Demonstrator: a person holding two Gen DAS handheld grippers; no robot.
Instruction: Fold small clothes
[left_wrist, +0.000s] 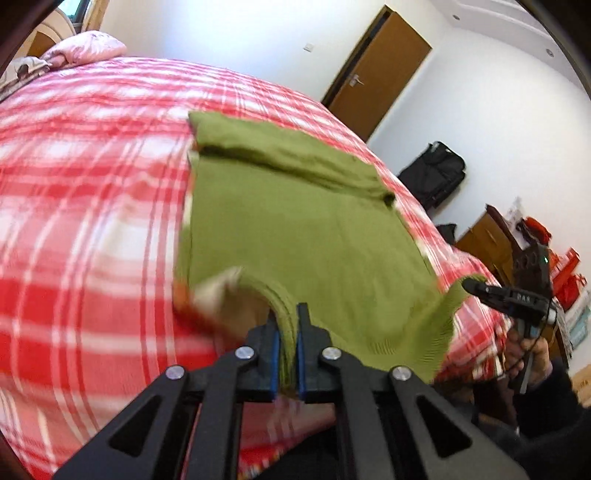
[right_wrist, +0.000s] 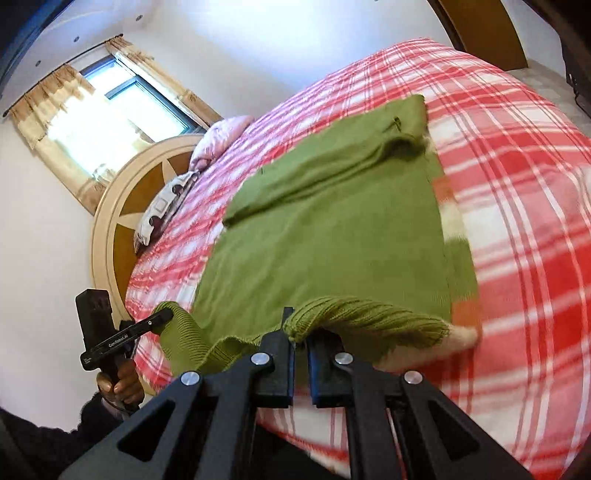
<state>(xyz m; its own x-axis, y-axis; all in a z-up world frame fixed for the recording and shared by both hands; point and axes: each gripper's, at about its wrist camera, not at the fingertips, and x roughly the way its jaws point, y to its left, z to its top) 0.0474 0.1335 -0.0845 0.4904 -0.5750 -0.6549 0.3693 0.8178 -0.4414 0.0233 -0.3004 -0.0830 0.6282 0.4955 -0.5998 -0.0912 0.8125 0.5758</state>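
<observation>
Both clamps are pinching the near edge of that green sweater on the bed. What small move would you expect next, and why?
Probably carry that edge forward toward the far end. The left gripper and right gripper are each shut on the green sweater, its near hem is raised off the checked bedspread, and the sleeves already lie folded in.

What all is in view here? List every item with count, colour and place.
sweater: one, olive green, flat on the bed, near ribbed hem lifted
bedspread: one, red and white plaid, covering the bed
pillow: one, pink, at the head of the bed
headboard: one, cream and brown, round, against the wall
window: one, with beige curtains, above the headboard
door: one, brown, in the white wall
bag: one, black, on the floor by the wall
left gripper: black, shut on the hem
right gripper: black, shut on the hem
</observation>
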